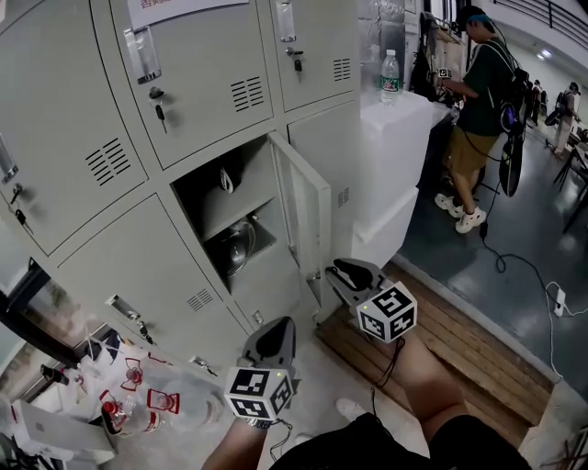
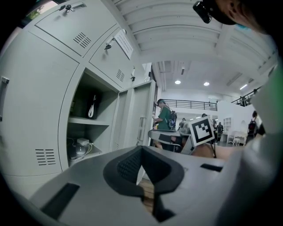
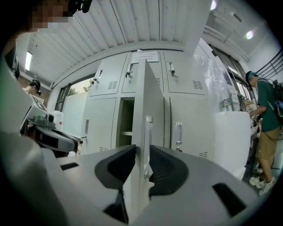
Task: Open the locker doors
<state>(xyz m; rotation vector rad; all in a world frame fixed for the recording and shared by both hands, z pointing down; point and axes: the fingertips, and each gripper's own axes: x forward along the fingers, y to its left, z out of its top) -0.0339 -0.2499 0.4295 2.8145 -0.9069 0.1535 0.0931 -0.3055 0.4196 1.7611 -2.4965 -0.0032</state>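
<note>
With the right gripper (image 3: 142,152), had the free edge of the open locker door (image 3: 148,97) clamped: left jaw on the inner face, right jaw on the outer face, against the foot of the upright handle (image 3: 149,132) (pads flat on the metal on both sides, judging by the right gripper view). Held the left gripper (image 1: 278,323) lower and further left in the head view, jaws tip to tip with nothing between them, well apart from the door and pointed toward the locker bank. Found the door swung out about square to the lockers, hinged at the right of its compartment (image 1: 207,188), below a closed door (image 1: 197,83) bearing a paper notice (image 1: 179,9). Saw inside a shelf (image 1: 241,209), a dark item (image 2: 91,107) hanging above it, and a pale cable with small devices (image 2: 79,148) beneath. Noted a water bottle (image 1: 390,75) upright on the white cabinet (image 1: 395,165) right of the lockers, and a person (image 1: 478,101) in a green shirt standing beyond it.
</note>
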